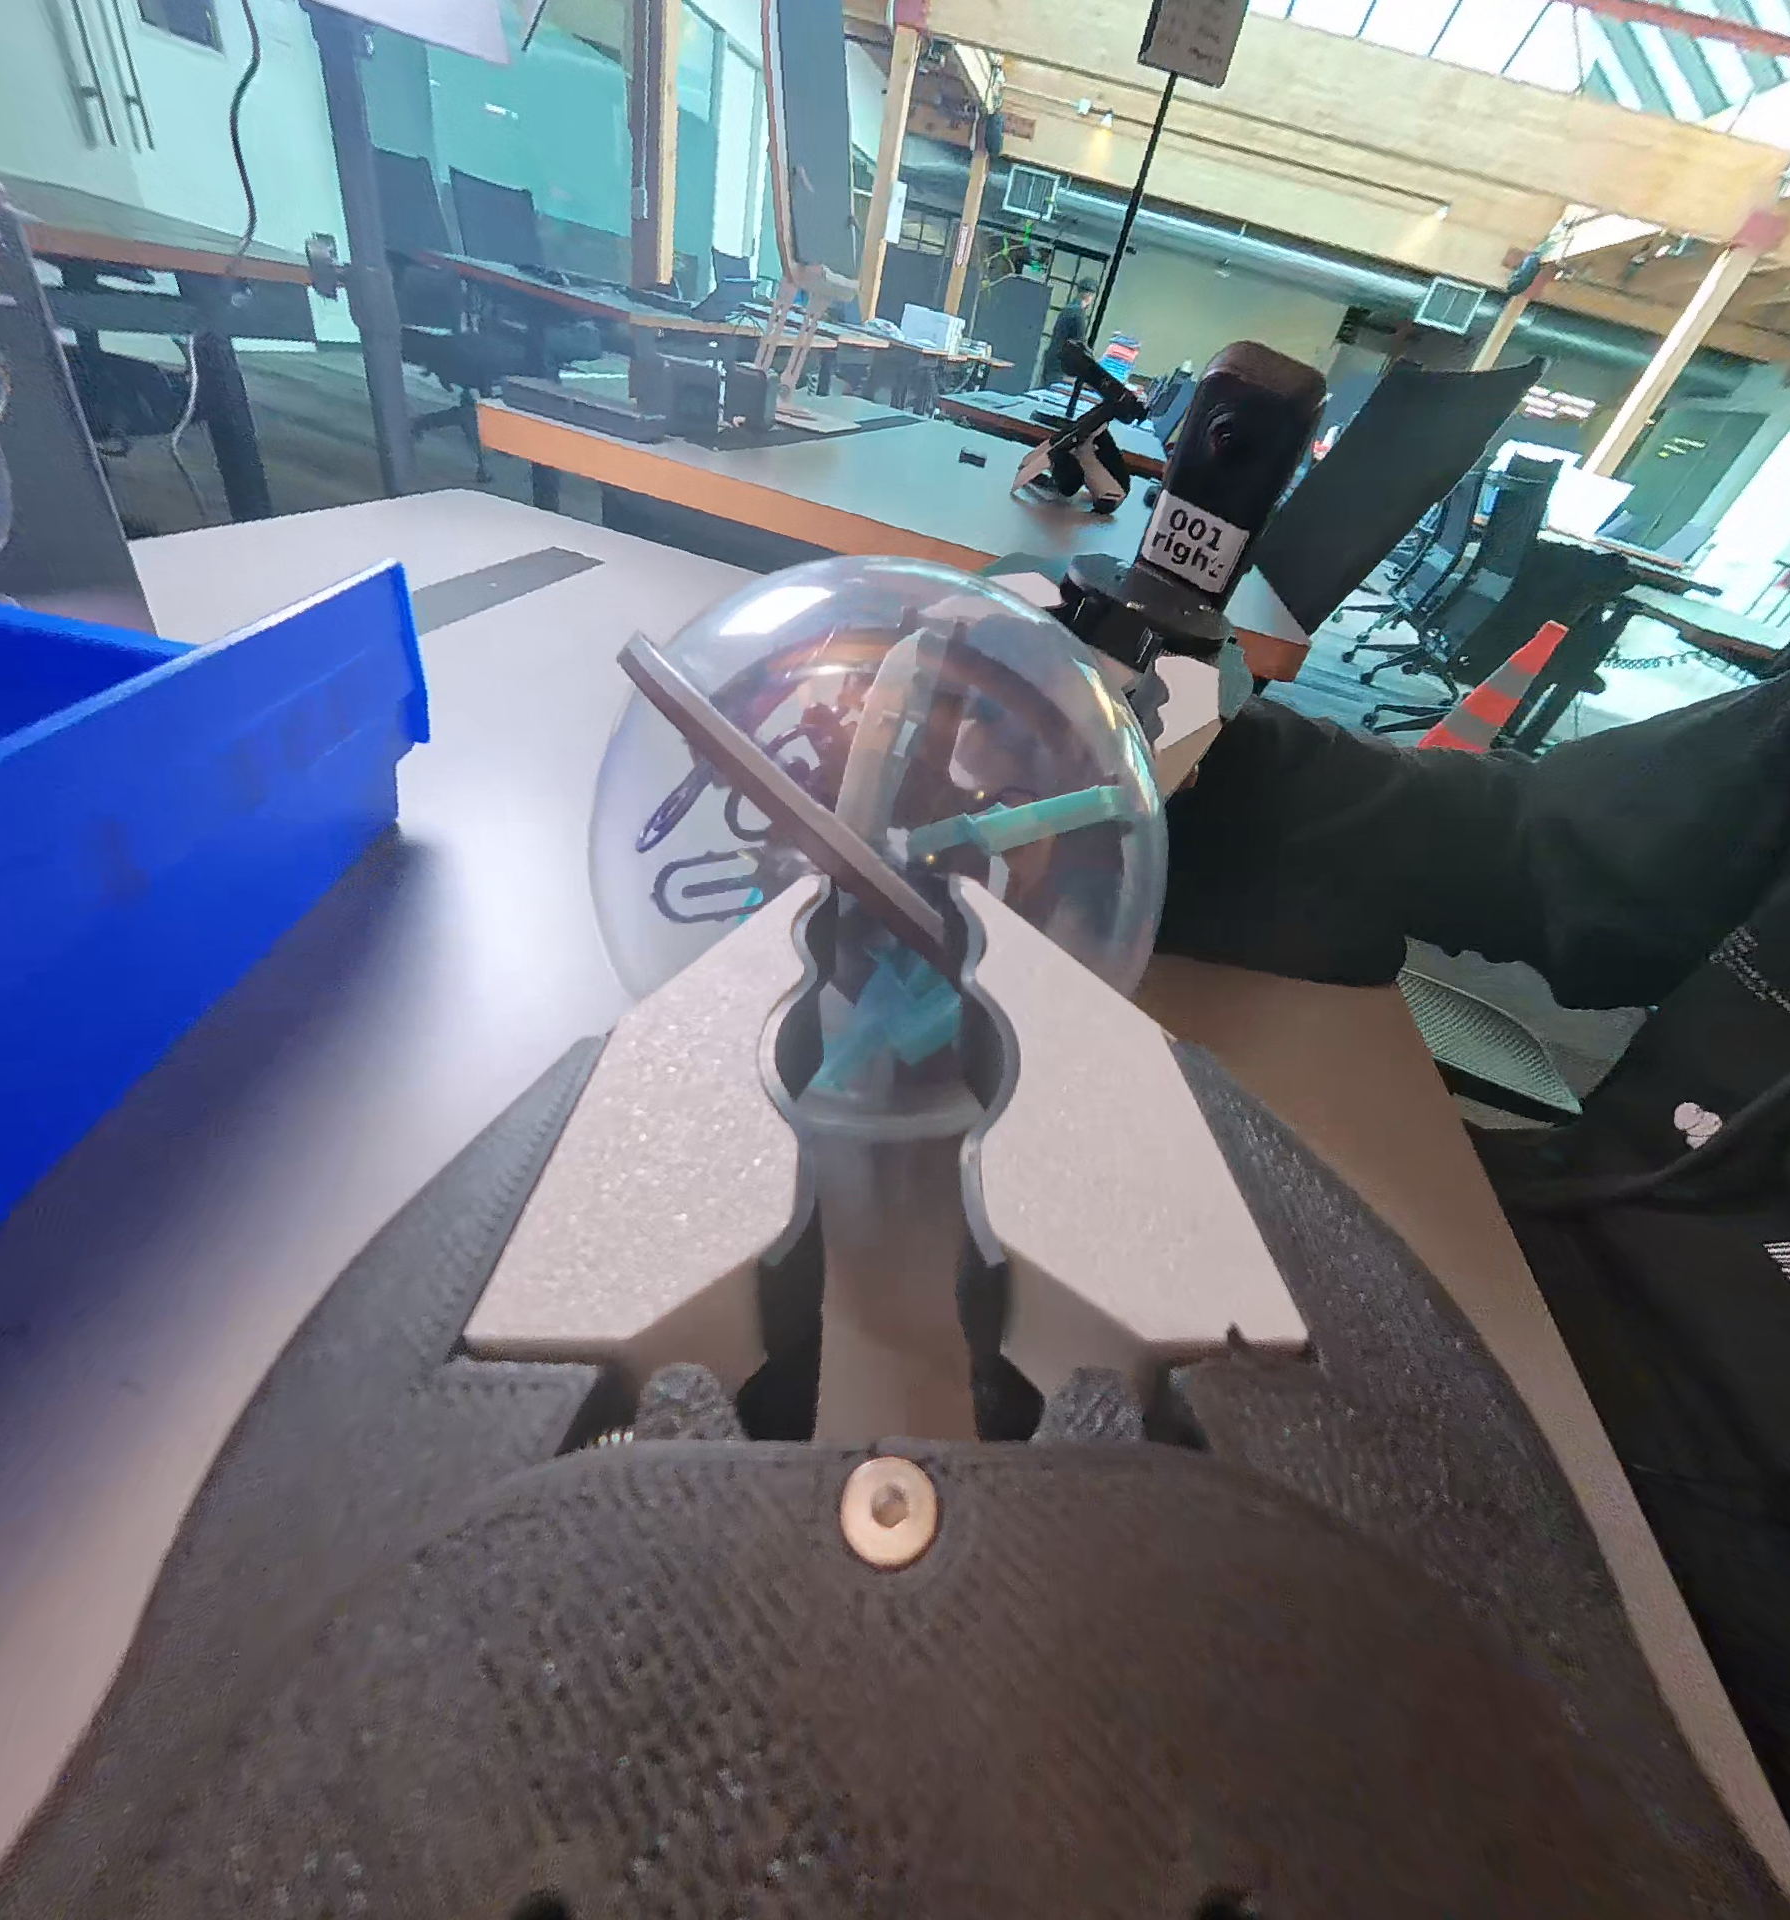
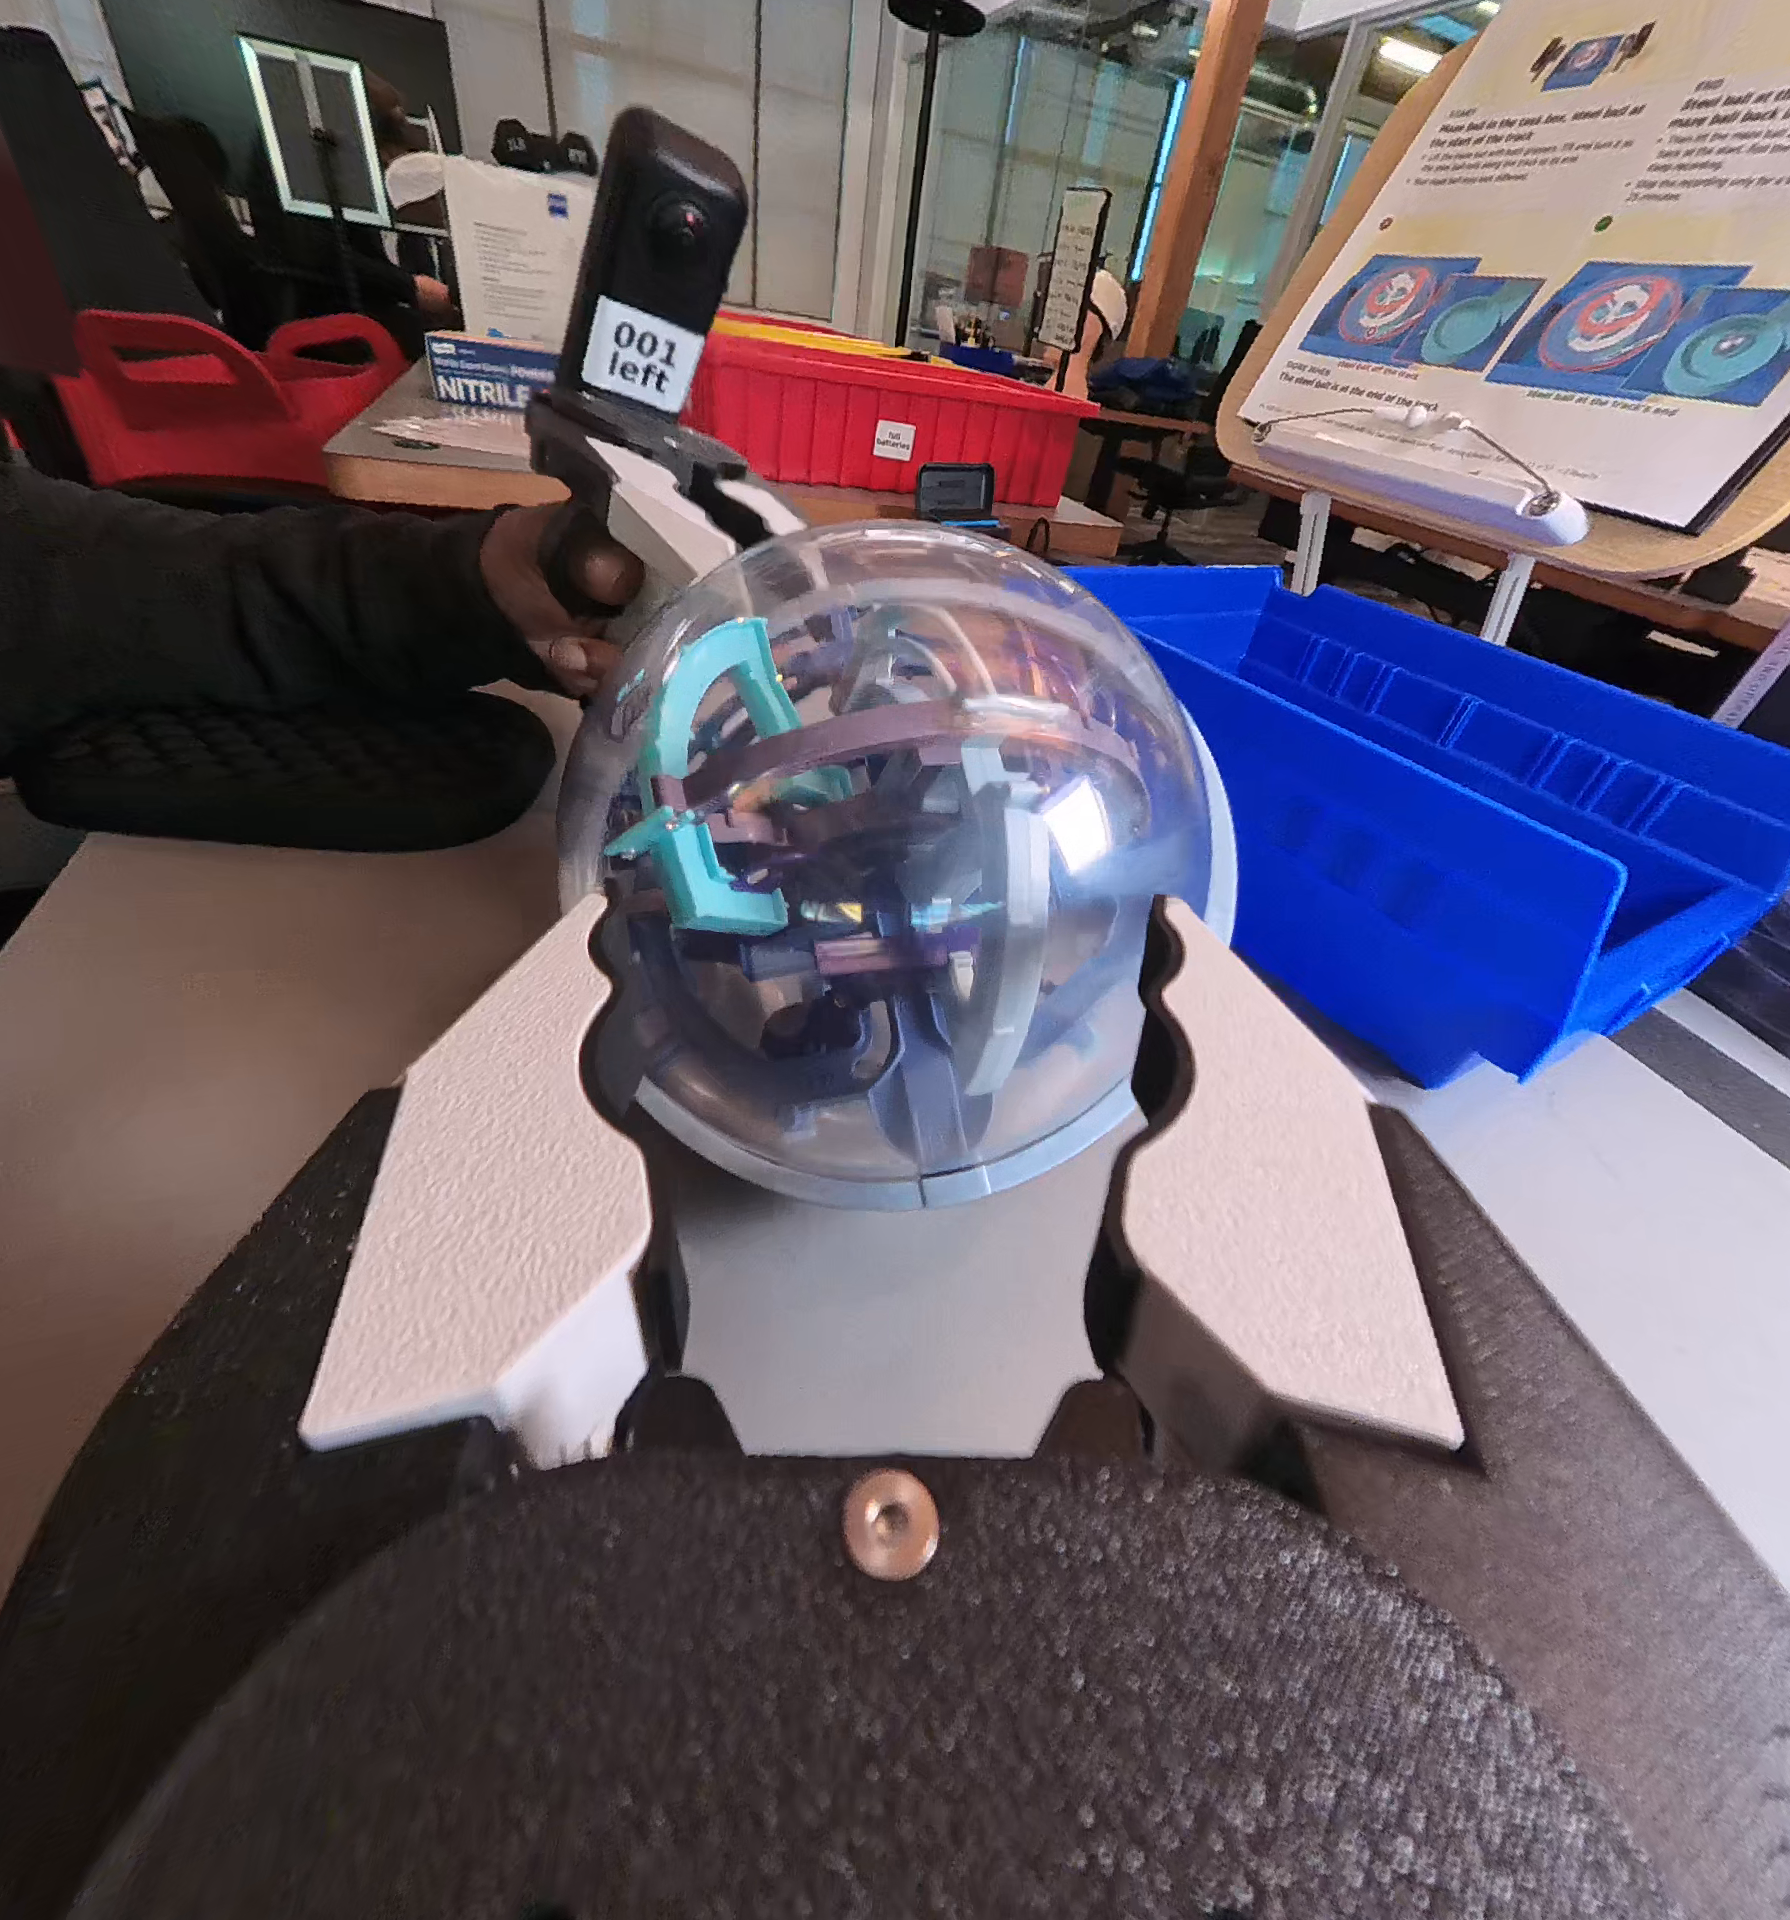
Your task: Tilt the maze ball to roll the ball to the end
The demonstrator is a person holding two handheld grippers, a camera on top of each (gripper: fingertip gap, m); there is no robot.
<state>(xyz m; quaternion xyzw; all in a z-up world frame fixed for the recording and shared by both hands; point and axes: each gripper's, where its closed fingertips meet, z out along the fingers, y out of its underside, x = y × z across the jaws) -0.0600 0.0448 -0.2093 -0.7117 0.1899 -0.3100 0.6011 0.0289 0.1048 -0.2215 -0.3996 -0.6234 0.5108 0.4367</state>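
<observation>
Gripping the maze ball (image 2: 886, 862) across its clear shell, the right gripper (image 2: 880, 935) is standing wide, both pads pressing its sides. Directly ahead of it, the left gripper (image 1: 886, 914) is narrowed onto the ball's brown rim – contact appears firm, though blurred. A blue bin (image 2: 1493, 831) is sitting just right of the ball.

Steel ball not discernible inside maze ball (image 2: 891, 862). Blue bin (image 1: 143, 790) cut off at left edge. Right hand-held gripper (image 1: 1171, 665) fingers hidden behind sphere.
</observation>
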